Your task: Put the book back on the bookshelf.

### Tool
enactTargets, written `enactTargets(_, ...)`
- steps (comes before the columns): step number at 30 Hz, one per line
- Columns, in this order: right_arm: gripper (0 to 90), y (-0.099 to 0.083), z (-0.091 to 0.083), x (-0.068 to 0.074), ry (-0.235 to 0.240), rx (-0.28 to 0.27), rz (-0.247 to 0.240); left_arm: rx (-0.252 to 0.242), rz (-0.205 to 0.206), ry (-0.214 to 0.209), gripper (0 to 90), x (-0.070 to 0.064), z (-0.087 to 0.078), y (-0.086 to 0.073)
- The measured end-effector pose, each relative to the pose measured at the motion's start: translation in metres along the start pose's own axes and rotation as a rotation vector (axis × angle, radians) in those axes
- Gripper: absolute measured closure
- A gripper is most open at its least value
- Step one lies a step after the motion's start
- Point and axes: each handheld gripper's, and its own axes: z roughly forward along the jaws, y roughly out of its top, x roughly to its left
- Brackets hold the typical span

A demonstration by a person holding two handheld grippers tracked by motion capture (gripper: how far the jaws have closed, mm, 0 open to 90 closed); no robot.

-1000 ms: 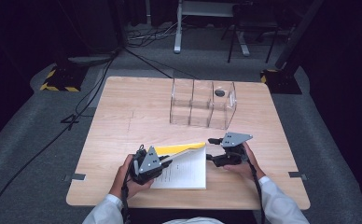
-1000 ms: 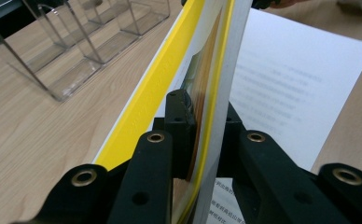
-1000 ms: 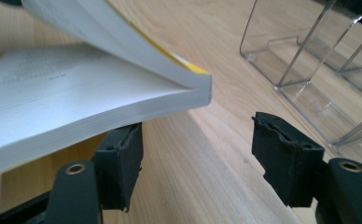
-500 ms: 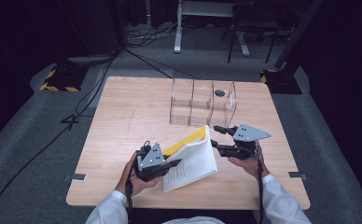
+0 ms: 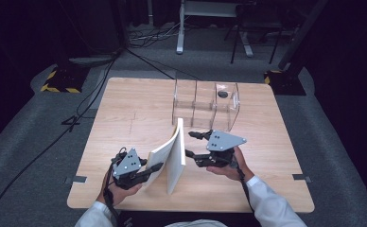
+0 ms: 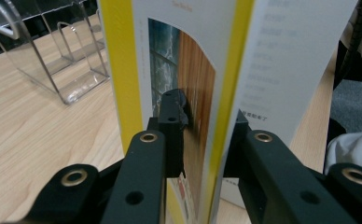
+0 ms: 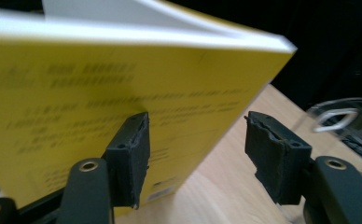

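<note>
The left tool (image 5: 154, 168) is clamped on the lower edge of the book (image 5: 174, 153), which stands upright on its edge near the front of the worktop (image 5: 125, 109), just short of the clear rack (image 5: 205, 101). The right tool (image 5: 194, 144) sits beside the yellow cover with its jaws apart, gripping nothing. To do this step well, the left grip should stay firm and low while the right tool steadies the cover, so the book does not fan open or tip; then both should carry it straight toward a slot of the rack. The book is a thin paperback (image 6: 188, 93) with yellow bands, white pages and a picture on the cover; the back (image 7: 100, 102) is yellow with blurred print.
</note>
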Motion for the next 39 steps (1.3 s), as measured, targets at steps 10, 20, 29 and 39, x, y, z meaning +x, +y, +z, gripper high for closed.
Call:
enactTargets(10, 38.4, -0.012, 0.021, 0.023, 0.087, 0.039, -0.017, -0.019, -0.019, -0.053, 75.6, -0.001, 0.008, -0.008)
enactTargets(20, 36.9, -0.023, -0.003, 0.011, 0.041, 0.024, 0.016, -0.057, -0.015, -0.163, 75.9, -0.002, 0.038, 0.003)
enactTargets(29, 37.7, -0.024, -0.009, 0.011, 0.008, 0.003, 0.017, -0.042, 0.003, -0.134, 68.0, -0.003, 0.033, 0.004)
enactTargets(39, 37.9, -0.023, 0.004, 0.024, 0.031, 0.021, -0.004, 0.029, -0.017, -0.134, 27.9, -0.020, 0.016, -0.008)
